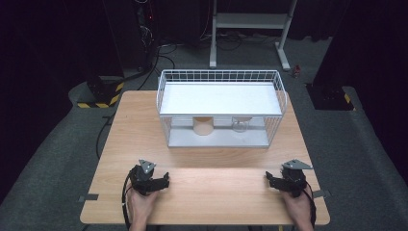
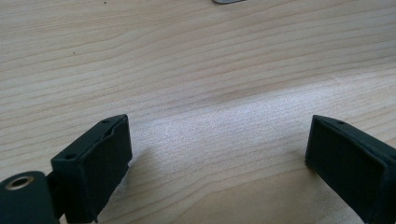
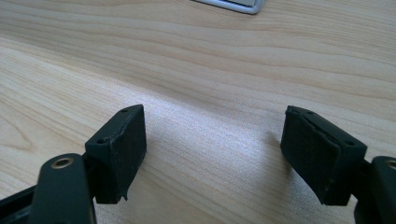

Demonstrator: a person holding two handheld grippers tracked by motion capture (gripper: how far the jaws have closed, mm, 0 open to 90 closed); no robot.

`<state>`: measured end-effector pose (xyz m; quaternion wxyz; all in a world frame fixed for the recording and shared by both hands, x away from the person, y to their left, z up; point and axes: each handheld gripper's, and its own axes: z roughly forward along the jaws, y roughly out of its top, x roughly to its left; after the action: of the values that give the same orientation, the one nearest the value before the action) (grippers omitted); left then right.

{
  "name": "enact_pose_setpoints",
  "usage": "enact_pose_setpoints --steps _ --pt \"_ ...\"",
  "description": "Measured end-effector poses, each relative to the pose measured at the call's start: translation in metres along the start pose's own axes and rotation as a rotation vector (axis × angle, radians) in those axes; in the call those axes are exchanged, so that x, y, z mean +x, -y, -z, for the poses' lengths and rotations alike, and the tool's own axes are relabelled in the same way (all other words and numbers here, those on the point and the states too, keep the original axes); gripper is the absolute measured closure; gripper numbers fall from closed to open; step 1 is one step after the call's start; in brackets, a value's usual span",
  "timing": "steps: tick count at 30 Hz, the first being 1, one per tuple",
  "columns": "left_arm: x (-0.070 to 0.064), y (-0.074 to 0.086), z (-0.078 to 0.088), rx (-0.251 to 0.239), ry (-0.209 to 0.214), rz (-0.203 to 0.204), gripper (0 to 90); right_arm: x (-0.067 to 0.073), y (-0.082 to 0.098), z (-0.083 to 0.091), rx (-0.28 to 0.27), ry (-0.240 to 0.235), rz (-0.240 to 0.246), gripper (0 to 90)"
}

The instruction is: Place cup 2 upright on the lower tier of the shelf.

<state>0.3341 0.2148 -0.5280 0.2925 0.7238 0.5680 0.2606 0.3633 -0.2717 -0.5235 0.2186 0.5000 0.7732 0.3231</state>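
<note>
Both hand-held grippers rest low over the wooden table [image 1: 211,192] near its front edge. My left gripper [image 1: 162,181] sits at the front left, held by a hand, and its jaws point toward the table's middle. In the left gripper view the left gripper [image 2: 217,149] stands open over bare wood, with nothing between its black pads [image 2: 100,161]. My right gripper [image 1: 270,179] sits at the front right with its jaws pointing inward. The right gripper view shows the right gripper [image 3: 212,144] open as well, with only wood grain between the pads [image 3: 310,149].
A white wire rack [image 1: 221,77] with a flat white shelf stands at the back middle of the table. Under the shelf are a beige cup [image 1: 203,126] and a clear glass [image 1: 239,126]. The rack's grey base corner [image 3: 233,4] shows at the top of the right gripper view.
</note>
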Motion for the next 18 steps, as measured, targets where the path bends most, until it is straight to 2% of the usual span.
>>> enact_pose_setpoints --steps 3,18 --pt "0.0014 0.0008 -0.0009 -0.002 0.009 0.020 6.4 0.0000 0.0000 0.0000 0.000 0.000 0.000 22.6" --pt "0.0026 0.0010 -0.0013 0.002 0.025 0.023 6.5 0.0002 0.0000 0.0000 0.000 0.000 -0.001 22.5"
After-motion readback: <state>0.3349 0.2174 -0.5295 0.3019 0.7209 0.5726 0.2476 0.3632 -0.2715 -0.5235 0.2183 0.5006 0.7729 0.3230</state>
